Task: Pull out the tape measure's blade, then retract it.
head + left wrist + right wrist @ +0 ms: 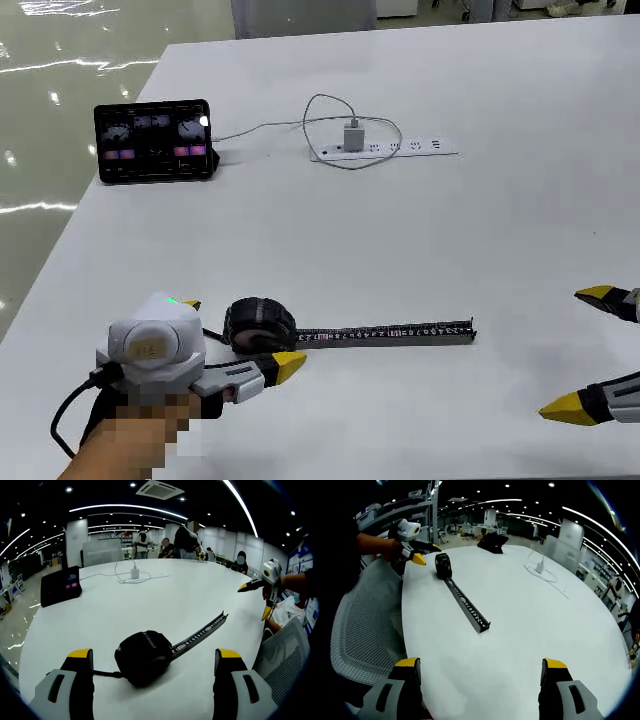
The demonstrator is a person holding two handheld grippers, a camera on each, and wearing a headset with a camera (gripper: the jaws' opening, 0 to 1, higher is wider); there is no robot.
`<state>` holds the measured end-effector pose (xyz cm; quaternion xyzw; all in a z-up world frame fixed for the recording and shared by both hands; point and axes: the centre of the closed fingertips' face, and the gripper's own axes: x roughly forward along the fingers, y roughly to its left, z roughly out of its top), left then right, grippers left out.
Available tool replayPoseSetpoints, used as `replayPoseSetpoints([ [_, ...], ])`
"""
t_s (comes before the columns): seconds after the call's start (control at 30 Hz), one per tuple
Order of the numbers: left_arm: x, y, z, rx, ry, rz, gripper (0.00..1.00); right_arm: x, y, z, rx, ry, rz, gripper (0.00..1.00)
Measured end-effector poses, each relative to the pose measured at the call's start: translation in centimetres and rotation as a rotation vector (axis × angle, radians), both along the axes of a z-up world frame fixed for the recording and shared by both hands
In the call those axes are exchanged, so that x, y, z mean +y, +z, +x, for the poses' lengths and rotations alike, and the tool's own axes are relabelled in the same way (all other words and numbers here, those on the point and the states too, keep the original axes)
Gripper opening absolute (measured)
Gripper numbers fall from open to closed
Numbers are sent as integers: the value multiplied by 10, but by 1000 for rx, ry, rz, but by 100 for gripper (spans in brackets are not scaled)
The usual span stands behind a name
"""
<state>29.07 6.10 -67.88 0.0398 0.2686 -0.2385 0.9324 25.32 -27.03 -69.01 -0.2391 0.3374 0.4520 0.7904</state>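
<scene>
A black tape measure (258, 323) lies on the white table (400, 240), its blade (390, 333) drawn out flat to the right and ending in a hook (470, 329). My left gripper (240, 335) is open, one yellow-tipped finger on each side of the case, and neither looks to touch it. From the left gripper view the case (145, 656) sits just ahead between the jaws, and the blade (200, 635) runs off to the right. My right gripper (585, 350) is open at the right edge, well away from the hook (482, 626).
A dark tablet (155, 140) stands at the back left. A cable runs from it to a white power strip (385, 150) holding a charger. The table's left edge drops to a glossy floor. A mesh chair (365, 625) is by the near edge. People stand beyond the far side.
</scene>
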Motion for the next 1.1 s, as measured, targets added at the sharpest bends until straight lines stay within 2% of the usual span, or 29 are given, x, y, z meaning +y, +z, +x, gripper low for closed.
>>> replayPoseSetpoints([
  [0.17,-6,2,9,-7,49,-52,99,6,2,6,6,35,-18,99],
  [0.33,-7,-1,18,-32,94,-20,99,12,5,14,3,58,-32,99],
  [0.43,-11,-1,21,-41,104,-24,99,19,6,19,0,88,-44,99],
  [0.53,-10,-5,26,-54,125,-10,99,23,7,23,1,116,-61,99],
  [0.6,-8,-7,29,-52,151,-14,99,27,9,27,-6,135,-64,99],
  [0.83,-1,-9,37,-79,255,-36,99,35,12,35,-11,184,-96,99],
  [0.9,-2,-13,36,-59,283,-46,99,36,11,36,-7,196,-105,99],
  [1.0,-5,-17,37,-64,301,-54,99,38,7,36,-2,222,-125,99],
  [1.07,-5,-17,36,-88,314,-44,99,39,4,37,5,231,-133,99],
  [1.1,-3,-16,36,-122,320,-30,99,40,3,37,5,243,-137,99],
])
